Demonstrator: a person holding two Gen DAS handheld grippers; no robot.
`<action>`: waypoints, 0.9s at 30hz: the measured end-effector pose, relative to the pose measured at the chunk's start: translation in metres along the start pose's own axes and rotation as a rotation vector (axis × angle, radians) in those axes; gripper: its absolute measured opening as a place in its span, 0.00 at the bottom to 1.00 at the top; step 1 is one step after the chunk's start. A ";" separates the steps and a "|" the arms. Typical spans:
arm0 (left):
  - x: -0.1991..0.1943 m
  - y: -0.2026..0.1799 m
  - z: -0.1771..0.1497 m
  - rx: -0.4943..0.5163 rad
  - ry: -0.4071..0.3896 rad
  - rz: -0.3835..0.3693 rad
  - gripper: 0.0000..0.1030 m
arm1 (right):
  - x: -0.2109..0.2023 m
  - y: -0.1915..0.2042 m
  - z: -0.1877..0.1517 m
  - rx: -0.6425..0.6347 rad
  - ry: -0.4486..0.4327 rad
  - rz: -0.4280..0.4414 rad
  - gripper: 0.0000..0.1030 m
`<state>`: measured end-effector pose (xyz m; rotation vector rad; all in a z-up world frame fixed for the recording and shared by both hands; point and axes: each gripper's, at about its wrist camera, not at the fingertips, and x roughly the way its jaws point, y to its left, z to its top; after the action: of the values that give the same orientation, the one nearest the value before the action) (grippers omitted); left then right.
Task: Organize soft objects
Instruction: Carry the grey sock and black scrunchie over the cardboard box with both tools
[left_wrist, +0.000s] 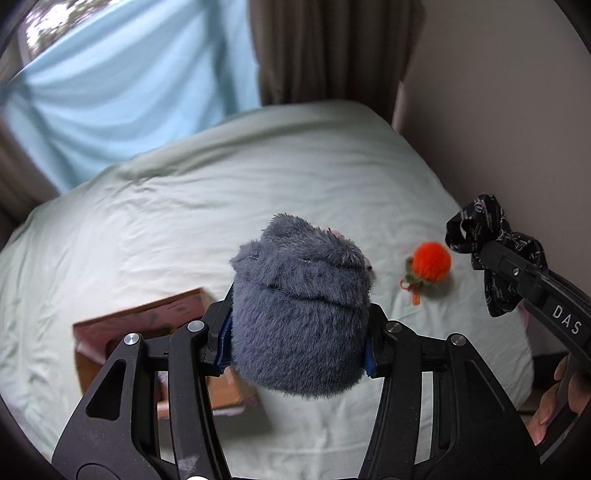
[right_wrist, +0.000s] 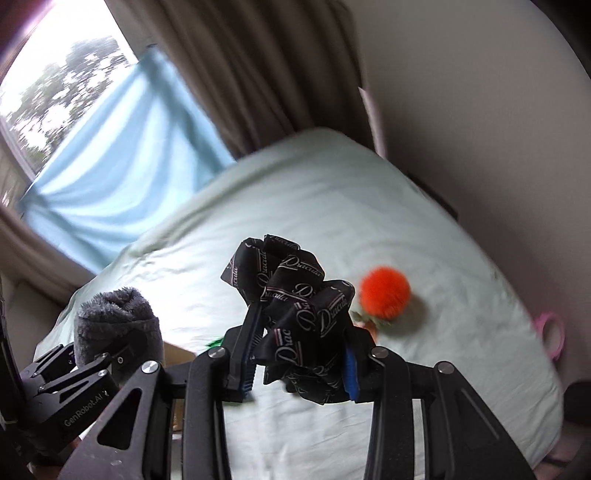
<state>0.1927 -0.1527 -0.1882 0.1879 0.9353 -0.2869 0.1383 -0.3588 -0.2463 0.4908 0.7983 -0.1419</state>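
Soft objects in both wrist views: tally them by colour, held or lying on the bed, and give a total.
Grey: 1, fuzzy grey plush held in the left gripper
Black: 1, printed black scrunchie held in the right gripper
Orange: 1, orange pom-pom lying on the bed
Pink: 1, pink ring at the bed's edge
Total: 4

My left gripper (left_wrist: 299, 347) is held up over the bed, its two fingers pressed against the sides of a grey fuzzy bundle (left_wrist: 301, 310) that fills the gap between them. My right gripper (right_wrist: 299, 354) is raised just beside it, to its right, fingers clamped on a crumpled black printed cloth (right_wrist: 295, 314). In the left wrist view, the fingers of my right hand (left_wrist: 565, 398) curl around that gripper's handle.
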 end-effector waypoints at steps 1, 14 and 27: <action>-0.012 0.009 -0.001 -0.023 -0.009 0.002 0.46 | -0.005 0.010 0.005 -0.019 -0.007 0.007 0.33; -0.106 0.157 -0.033 -0.238 -0.097 0.163 0.46 | -0.055 0.172 -0.001 -0.265 0.021 0.189 0.33; -0.065 0.286 -0.093 -0.341 0.044 0.210 0.46 | 0.027 0.298 -0.080 -0.395 0.199 0.224 0.33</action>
<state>0.1773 0.1548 -0.1792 -0.0222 0.9842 0.0723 0.1956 -0.0576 -0.2035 0.2180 0.9328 0.2727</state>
